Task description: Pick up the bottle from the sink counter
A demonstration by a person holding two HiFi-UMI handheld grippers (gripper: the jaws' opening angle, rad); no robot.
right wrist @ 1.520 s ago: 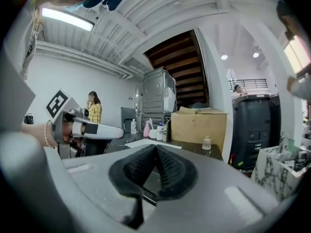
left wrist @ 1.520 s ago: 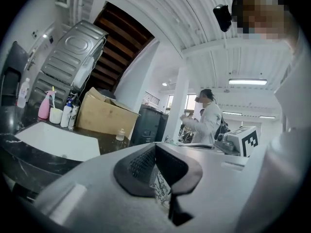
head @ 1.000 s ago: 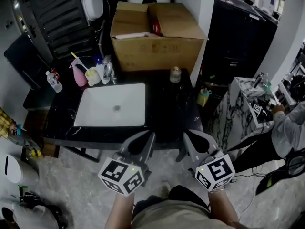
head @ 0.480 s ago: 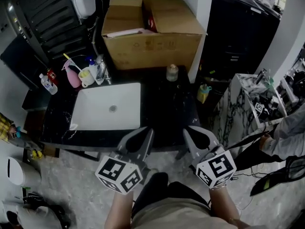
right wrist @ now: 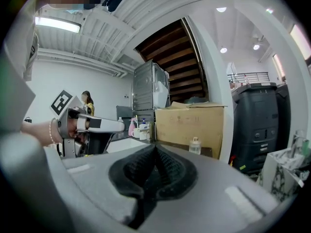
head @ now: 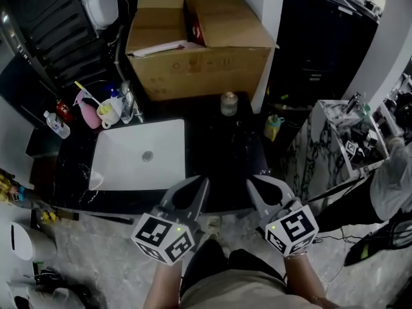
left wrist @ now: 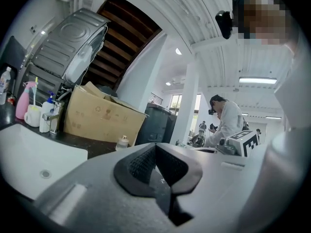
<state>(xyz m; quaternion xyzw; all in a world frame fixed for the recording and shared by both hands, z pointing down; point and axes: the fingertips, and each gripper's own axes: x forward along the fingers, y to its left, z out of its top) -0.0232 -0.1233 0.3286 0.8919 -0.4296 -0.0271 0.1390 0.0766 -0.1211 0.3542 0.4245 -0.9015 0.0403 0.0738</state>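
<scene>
left gripper [head: 198,187] and right gripper [head: 253,185] hover at the near edge of the dark counter [head: 219,153], each with jaws pressed together on nothing. the small bottle [head: 228,103] stands right of the sink [head: 129,166], just before a cardboard box [head: 199,56]. arriving with jaws unopened would likely topple it. its cap and contents are too small to make out.

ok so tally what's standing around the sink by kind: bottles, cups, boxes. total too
Bottles: 4 (small clear bottle, pink spray bottle, blue-topped pump bottle, water bottle at far left)
Cups: 1 (cream cup)
Boxes: 1 (cardboard box)
Total: 6
</scene>
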